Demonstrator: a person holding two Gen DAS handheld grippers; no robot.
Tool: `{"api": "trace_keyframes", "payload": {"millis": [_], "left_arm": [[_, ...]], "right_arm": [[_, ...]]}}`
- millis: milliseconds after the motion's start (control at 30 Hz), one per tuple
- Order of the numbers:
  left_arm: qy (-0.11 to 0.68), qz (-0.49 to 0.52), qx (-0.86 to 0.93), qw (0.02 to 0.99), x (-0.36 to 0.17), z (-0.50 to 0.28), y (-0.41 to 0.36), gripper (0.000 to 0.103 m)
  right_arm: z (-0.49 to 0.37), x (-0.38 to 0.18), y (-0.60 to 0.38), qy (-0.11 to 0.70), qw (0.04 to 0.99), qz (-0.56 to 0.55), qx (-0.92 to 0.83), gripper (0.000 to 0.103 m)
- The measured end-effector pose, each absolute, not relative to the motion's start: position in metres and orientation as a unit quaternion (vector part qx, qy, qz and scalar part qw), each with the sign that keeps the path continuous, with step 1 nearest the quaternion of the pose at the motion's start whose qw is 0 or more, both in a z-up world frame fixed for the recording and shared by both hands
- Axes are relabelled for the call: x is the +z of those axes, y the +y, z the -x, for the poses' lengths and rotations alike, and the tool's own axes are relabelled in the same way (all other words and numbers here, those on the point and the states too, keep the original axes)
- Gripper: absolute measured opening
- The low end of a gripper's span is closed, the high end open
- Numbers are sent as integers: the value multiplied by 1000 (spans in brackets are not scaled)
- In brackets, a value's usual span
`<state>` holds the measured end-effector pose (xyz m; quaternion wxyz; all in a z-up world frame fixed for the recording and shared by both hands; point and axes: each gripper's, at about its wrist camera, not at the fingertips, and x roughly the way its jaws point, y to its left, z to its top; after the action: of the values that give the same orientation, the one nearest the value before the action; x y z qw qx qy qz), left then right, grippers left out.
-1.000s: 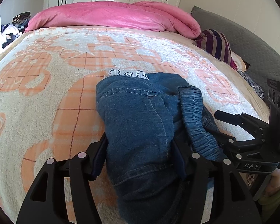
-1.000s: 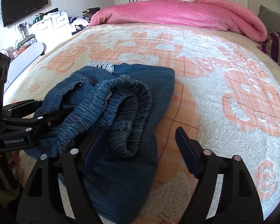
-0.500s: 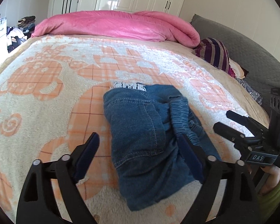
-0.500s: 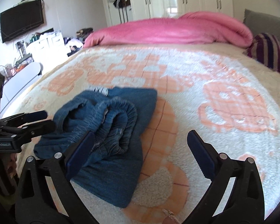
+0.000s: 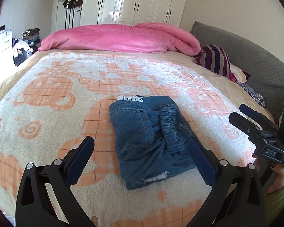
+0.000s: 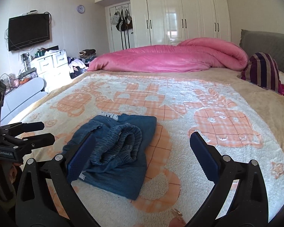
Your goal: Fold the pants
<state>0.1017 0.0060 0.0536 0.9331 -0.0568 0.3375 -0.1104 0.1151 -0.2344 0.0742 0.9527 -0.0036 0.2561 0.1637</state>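
The pants (image 5: pixel 149 141), blue denim, lie folded in a compact bundle on the bed (image 5: pixel 47 113), on its cream and orange blanket, with the gathered waistband (image 6: pixel 121 141) curled on top and a strip of white lace trim (image 5: pixel 129 98) peeking out at the far edge. The left tongs (image 5: pixel 140 162) hang above the bundle's near end, spread wide and holding nothing, one blue pad to the left of the denim and the other in front of its right edge. The right tongs (image 6: pixel 140 155) are likewise wide open and empty, pointing along the bed with the left pad in front of the bundle and the right pad over bare blanket. In each wrist view the other tool shows at the side, level and aimed across the bed; the right one reads "DAS", the left one bears small writing too fine to read surely. Open blanket spreads on all sides of the pants. A pink duvet (image 5: pixel 119 37) is heaped along the far edge, with a striped cushion (image 5: pixel 214 61) by the grey headboard (image 5: pixel 255 60) on the right. Beyond stand white wardrobes (image 6: pixel 179 15), and a TV (image 6: pixel 28 31) hangs on the left wall.
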Motion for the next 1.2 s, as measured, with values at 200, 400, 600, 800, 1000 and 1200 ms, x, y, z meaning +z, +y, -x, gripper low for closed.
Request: {"api": "trace_keyframes", "payload": {"millis": [200,400,600,800,1000,1200], "left_arm": [[328,49,-112,937,60,-79,-1,99],[326,49,-101,939,61,-66,1,99],[336,57,-96,935,52,-54,4,99],[364,45,-95,925,27,-43,3,99],[391,54,-85,915,6,-43,10,99],[395,55,-86,913,3,-45,8,99]], "right_arm": [[-96,84,-237,251,954,1,165,94],[-75,86,-235,255,951,4,173,94],[-60,73,-230,286,941,9,180,94],[-55,43,-224,328,929,27,170,94],[-62,28,-224,349,924,23,154,94],[-62,25,-223,350,923,27,154,94]]}}
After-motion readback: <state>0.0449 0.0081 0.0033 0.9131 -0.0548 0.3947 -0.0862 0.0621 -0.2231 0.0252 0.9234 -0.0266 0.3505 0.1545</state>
